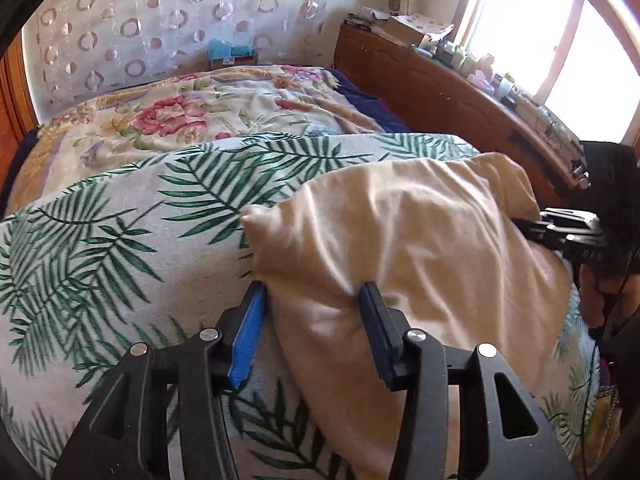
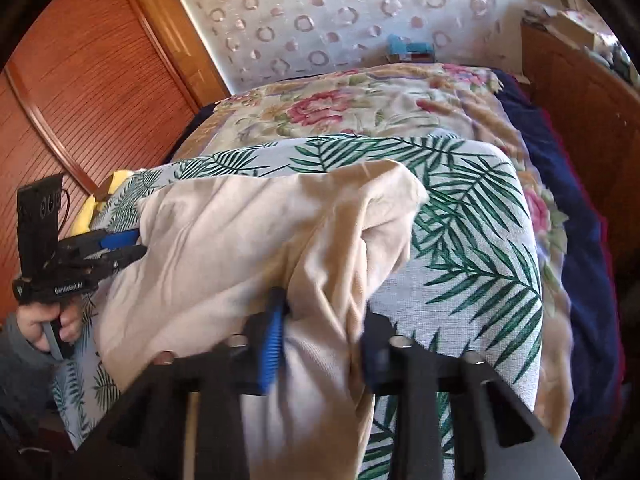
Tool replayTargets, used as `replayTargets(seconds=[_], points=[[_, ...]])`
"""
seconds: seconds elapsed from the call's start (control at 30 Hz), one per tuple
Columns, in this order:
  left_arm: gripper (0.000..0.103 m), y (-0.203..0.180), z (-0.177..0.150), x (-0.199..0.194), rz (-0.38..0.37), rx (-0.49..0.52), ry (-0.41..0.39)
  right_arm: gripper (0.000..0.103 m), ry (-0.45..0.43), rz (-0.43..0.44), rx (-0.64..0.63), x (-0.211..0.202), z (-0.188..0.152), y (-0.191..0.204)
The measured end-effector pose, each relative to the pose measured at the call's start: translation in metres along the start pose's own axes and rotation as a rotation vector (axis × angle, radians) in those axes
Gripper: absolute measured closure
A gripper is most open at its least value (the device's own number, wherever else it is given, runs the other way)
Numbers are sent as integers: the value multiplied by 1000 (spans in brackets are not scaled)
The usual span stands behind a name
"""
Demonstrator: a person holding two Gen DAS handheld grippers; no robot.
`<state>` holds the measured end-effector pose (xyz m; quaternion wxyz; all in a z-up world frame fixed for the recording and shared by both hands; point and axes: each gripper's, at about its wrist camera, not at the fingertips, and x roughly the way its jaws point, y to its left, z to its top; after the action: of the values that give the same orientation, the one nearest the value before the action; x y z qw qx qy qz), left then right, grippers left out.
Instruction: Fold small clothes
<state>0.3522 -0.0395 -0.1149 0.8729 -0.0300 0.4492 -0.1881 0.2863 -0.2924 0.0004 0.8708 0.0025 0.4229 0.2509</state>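
Note:
A cream garment (image 1: 420, 232) lies rumpled on a palm-leaf printed cloth (image 1: 120, 240) spread over the bed. My left gripper (image 1: 314, 292) has the garment's near left corner bunched between its blue pad and black finger, and creases run out from the grip. In the right wrist view the same cream garment (image 2: 240, 240) hangs in folds from my right gripper (image 2: 320, 312), whose blurred fingers pinch a thick bunch of it. The left gripper (image 2: 120, 248) shows at the garment's far left edge, held by a hand (image 2: 52, 328). The right gripper (image 1: 560, 232) shows at the right edge of the left wrist view.
A floral bedspread (image 1: 180, 120) covers the far half of the bed, with a dark blue blanket (image 2: 580, 240) along its right side. A wooden headboard shelf (image 1: 440, 92) with several small items runs under a bright window (image 1: 540, 20). Wooden wardrobe doors (image 2: 80, 80) stand at the left.

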Motion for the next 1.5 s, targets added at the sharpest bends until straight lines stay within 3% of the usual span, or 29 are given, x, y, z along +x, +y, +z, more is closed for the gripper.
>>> replayTargets(seconds=[0.03,0.1,0.13,0.23,0.47,0.63,0.87,1.13,1.3,1.5], points=[[57,-1,1,1,-20,-4,0,82,-7,-17,-24,-1,0,3],[89,-3,3,5,-53,-10,11,84,-26,-43,-54,-4,0,8],[90,-4,4,7,-82,-11,23,84,-42,-53,-67,-7,0,10],[93,-9,2,0,-68,20,4,85,-96,-90,-114,-18,3,21],[93,-16,-16,-98,-43,41,-209,86,-192,-115,-302,-32,24,82],[93,9,-42,-169,-20,-46,-355,86,-237,-73,-426,-23,49,140],[93,81,-91,-220,159,-189,-429,86,-246,10,-636,42,89,245],[93,144,-129,-237,236,-349,-459,86,-230,81,-879,124,127,365],[93,188,-137,-208,265,-424,-404,86,-157,45,-973,189,149,401],[93,218,-141,-195,301,-482,-378,86,-88,54,-973,263,181,420]])
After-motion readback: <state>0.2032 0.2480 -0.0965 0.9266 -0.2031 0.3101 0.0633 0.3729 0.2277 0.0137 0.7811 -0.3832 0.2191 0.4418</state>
